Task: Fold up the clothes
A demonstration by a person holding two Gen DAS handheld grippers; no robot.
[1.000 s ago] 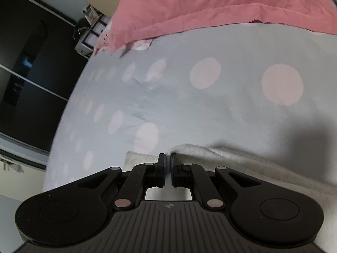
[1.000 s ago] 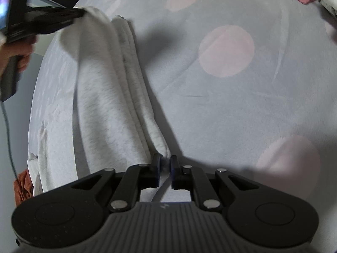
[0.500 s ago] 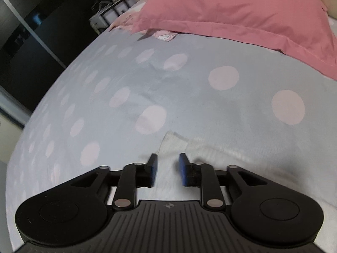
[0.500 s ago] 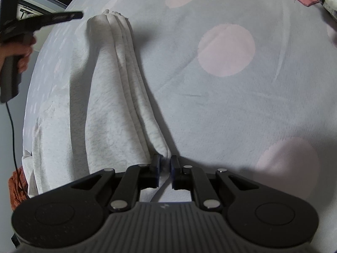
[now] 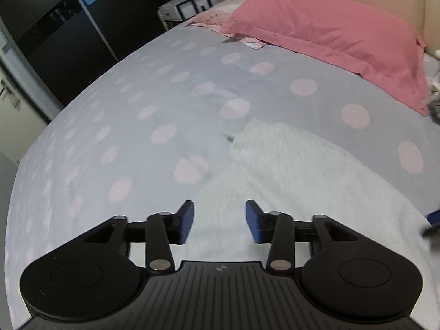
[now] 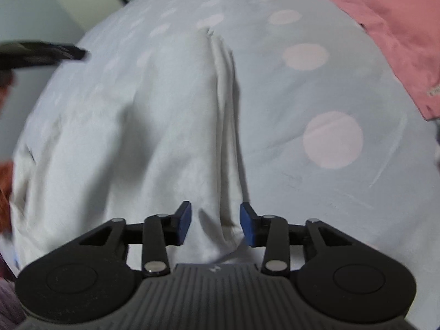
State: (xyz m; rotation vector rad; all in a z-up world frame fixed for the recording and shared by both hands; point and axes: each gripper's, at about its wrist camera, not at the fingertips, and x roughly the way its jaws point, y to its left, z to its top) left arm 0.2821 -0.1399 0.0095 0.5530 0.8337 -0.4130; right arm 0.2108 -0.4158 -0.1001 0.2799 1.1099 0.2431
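A white garment (image 5: 288,170) lies folded on the dotted bedsheet (image 5: 137,104). My left gripper (image 5: 219,221) is open and empty, hovering above the garment's near part. In the right wrist view the garment (image 6: 143,137) stretches away with a bunched folded edge (image 6: 225,104) along its right side. My right gripper (image 6: 214,224) is open, its jaws on either side of the near end of that edge, not gripping it. The left gripper (image 6: 41,53) shows blurred at the far left.
A pink pillow (image 5: 330,27) lies at the head of the bed, also in the right wrist view (image 6: 385,22). A white drawer unit (image 5: 189,8) and dark wardrobe doors (image 5: 68,27) stand beyond the bed. An orange-red cloth (image 6: 5,192) lies at the left edge.
Both grippers opened and let go of the garment. The left one opened first and drew back and up; the right one opened in the last half second. The garment settled flat.
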